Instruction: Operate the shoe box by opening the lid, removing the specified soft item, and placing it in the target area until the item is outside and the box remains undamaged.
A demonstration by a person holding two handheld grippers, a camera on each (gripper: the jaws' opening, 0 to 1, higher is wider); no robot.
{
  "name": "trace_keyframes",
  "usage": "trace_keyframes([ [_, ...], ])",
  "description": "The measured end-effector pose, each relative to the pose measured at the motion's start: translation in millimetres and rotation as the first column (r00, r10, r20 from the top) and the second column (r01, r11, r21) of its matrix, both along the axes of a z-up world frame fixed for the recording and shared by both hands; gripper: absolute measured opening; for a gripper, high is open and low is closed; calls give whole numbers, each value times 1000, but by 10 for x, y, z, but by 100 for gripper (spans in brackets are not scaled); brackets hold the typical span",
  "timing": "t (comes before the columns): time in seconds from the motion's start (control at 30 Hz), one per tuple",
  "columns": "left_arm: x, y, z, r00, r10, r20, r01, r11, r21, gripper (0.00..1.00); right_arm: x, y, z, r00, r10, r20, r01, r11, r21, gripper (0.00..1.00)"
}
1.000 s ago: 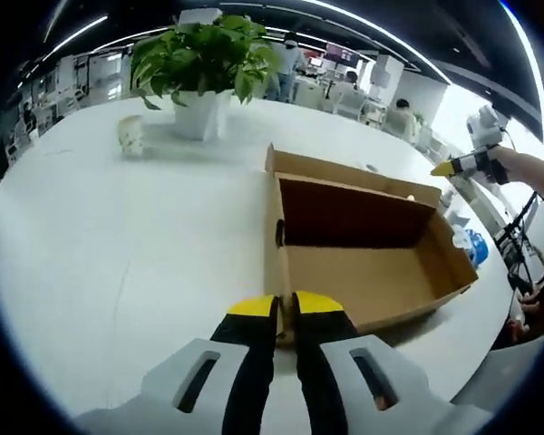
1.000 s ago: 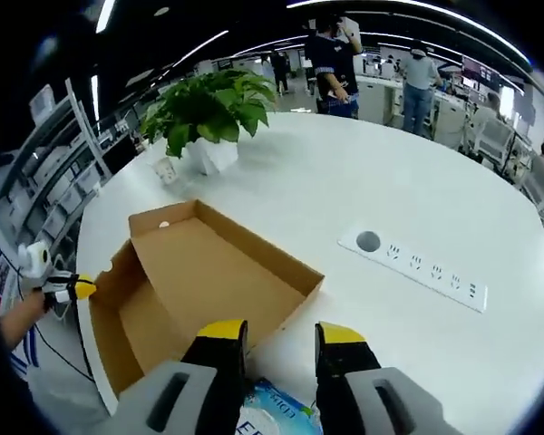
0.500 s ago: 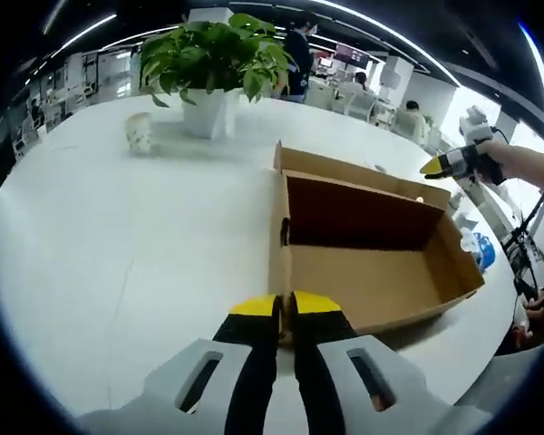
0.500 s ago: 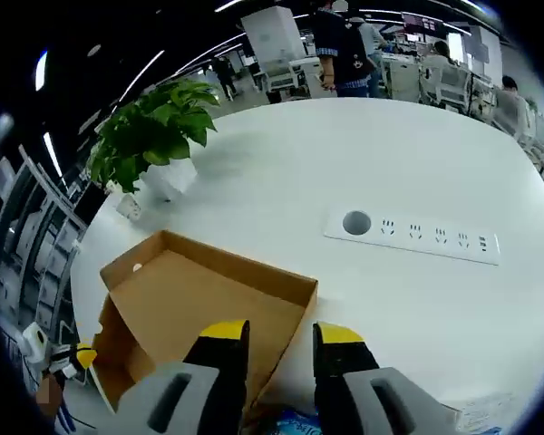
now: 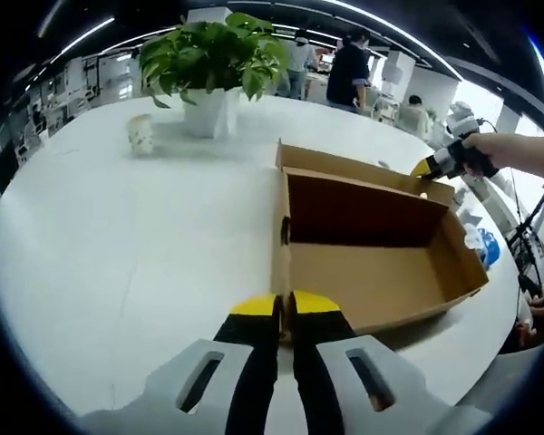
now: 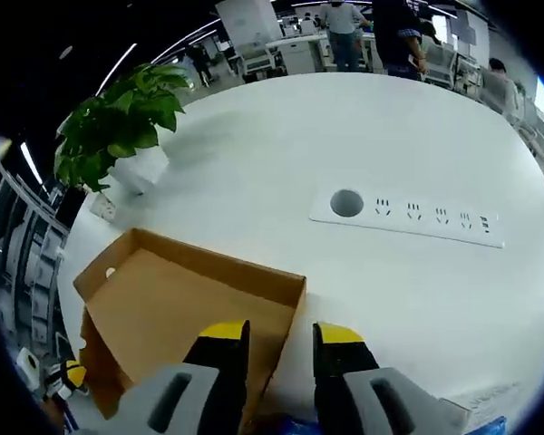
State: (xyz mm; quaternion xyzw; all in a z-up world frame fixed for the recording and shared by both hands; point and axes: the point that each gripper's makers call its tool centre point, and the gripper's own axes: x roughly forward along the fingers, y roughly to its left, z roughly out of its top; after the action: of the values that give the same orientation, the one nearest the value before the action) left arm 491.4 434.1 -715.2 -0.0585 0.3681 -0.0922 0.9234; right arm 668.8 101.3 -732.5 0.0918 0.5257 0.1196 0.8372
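At 6 o'clock of the left gripper view: left gripper (image 5: 279,306), jaws pinched together on the near corner of the shoe box (image 5: 363,281), steadying it on the white table (image 5: 118,245). No lid over the box; bare cardboard inside, nothing in it, walls sound by the look of them. Just past the box at 3 o'clock, outside it on the table: blue soft pack (image 5: 479,246). At 2 o'clock, over the far corner of the box: right gripper (image 5: 426,167), held in a person's hand; seen in the right gripper view with jaws parted and gripping nothing, box corner below the gap.

Judged as the closing step: item out, box intact. Next, probably: release the left pinch gently so the wall does not crease, and lift both tools away.

Farther off: power strip (image 6: 408,216), small cup (image 5: 140,134), potted plant (image 5: 208,54); beyond, people among desks.
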Motion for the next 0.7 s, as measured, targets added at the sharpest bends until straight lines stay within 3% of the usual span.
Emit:
trace_keyframes([
  [0.07, -4, -8, -4, 1000, -6, 0, 6, 1000, 19, 2, 7, 35, -16, 1000, -22, -13, 23, 999, 26, 24],
  [0.27, -11, -9, -21, 1000, -2, -8, 3, 1000, 14, 2, 8, 15, -103, 999, -26, -43, 26, 1000, -1, 21],
  [0.37, -15, -18, -19, 1000, -3, -7, 4, 1000, 20, 2, 1, -9, -126, 998, -12, -54, 11, 1000, -16, 12],
  [0.7, -13, -33, -26, 1000, -6, -6, 7, 1000, 30, 2, -1, -24, -158, 997, -14, -72, 12, 1000, -21, 1],
])
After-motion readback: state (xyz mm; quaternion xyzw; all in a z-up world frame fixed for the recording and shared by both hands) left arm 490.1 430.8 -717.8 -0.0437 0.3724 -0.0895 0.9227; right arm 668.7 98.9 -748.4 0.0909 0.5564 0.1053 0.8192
